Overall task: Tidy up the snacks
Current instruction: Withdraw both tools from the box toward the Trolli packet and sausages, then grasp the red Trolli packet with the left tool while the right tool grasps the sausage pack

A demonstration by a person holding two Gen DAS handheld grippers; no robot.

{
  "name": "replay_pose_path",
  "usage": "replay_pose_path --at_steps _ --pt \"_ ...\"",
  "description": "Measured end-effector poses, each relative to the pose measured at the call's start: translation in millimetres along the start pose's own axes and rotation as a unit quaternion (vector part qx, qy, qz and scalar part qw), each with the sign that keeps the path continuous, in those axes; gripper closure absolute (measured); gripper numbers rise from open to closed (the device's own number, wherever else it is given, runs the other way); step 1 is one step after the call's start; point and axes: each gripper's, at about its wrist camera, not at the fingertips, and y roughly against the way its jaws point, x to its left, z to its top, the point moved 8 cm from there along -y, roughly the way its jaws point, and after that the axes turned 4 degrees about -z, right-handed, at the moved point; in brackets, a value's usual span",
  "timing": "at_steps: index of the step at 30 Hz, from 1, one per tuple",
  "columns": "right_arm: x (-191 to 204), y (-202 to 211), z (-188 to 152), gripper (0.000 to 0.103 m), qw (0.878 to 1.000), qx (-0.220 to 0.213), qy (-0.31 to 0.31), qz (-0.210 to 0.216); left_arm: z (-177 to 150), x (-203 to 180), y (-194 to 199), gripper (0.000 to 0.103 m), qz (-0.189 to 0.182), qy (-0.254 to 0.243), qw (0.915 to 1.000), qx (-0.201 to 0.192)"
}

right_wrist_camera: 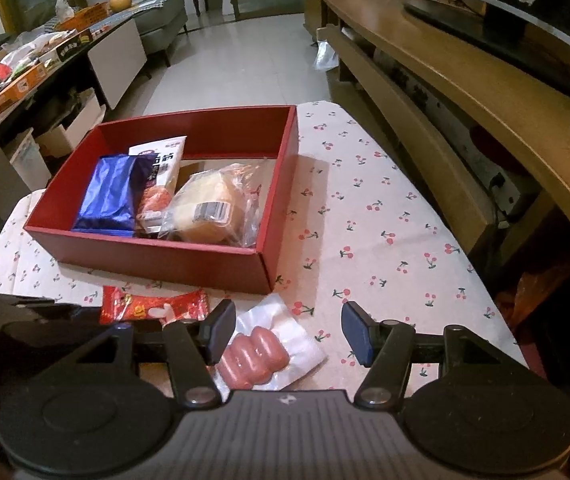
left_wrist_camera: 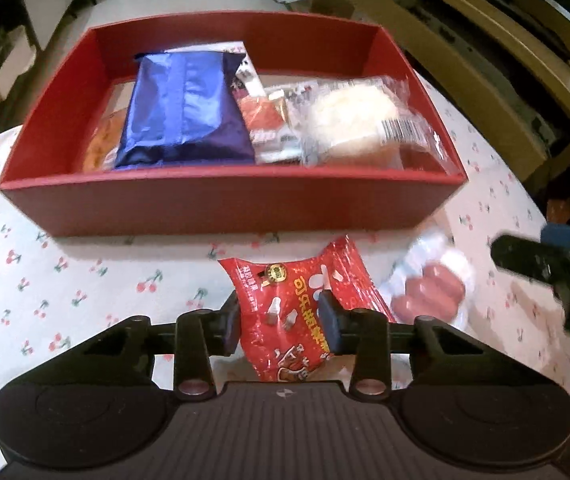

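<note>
Between the pads of the left gripper, just in front of the red box, a red snack packet is pinched across its middle, its ends flaring out on either side of the narrowed jaws. It is gripped there, presumably, so that it can be lifted over the near wall and dropped in with the rest. Beside it, on the cherry-print tablecloth, a clear vacuum pack of sausages is left lying flat; the right gripper is held over it with its jaws wide and nothing between the pads, probably kept ready for that pack. Inside the box, a blue foil bag, a red-and-white packet and a wrapped bun are laid side by side, while the far part of the floor is left bare.
</note>
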Motion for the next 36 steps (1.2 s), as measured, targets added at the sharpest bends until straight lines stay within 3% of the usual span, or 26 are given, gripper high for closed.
replay_pose_path --at_steps 4,6,7,10,13,16,20,22,23,27,28,33,36 --pt "4 5 3 0.025 1.0 -0.005 0.002 0.009 -23 -7 5 0.049 -0.023 -0.014 0.9993 0.026" --pt "5 7 3 0.025 1.0 -0.007 0.003 0.014 -37 -15 10 0.034 -0.035 -0.027 0.9978 0.049" --pt "5 8 3 0.025 1.0 -0.008 0.003 0.015 -43 -17 13 0.02 -0.038 -0.032 0.9971 0.059" --pt "4 10 3 0.025 1.0 -0.009 0.001 0.019 -48 -24 24 0.017 -0.027 -0.066 0.9962 0.05" --pt "1 12 4 0.025 1.0 -0.009 -0.005 0.02 -42 -36 31 0.013 -0.018 -0.139 0.9895 0.036" --pt "-1 11 3 0.025 1.0 -0.008 -0.007 0.02 -41 -53 29 0.011 -0.01 -0.253 0.9668 0.032" --pt "1 10 1 0.025 1.0 -0.004 0.001 0.022 -53 -71 24 0.009 -0.01 -0.385 0.922 0.04" --pt "3 9 1 0.025 1.0 -0.003 0.004 0.023 -57 -73 18 0.008 -0.009 -0.421 0.906 0.043" --pt "4 9 0 0.025 1.0 -0.002 0.007 0.024 -58 -74 12 0.008 -0.016 -0.427 0.9027 0.049" --pt "3 4 -1 0.025 1.0 0.006 0.013 0.022 -66 -69 -9 0.009 -0.03 -0.426 0.9007 0.079" --pt "2 2 -1 0.025 1.0 0.008 0.012 0.019 -67 -67 -11 0.007 -0.03 -0.419 0.904 0.077" --pt "-6 -5 0 0.025 1.0 0.021 -0.006 0.013 -65 -49 -6 0.025 -0.052 -0.316 0.9443 0.078" --pt "-12 -15 -5 0.023 0.999 0.041 -0.019 -0.001 -69 -43 0 0.03 -0.028 -0.288 0.9548 0.067"
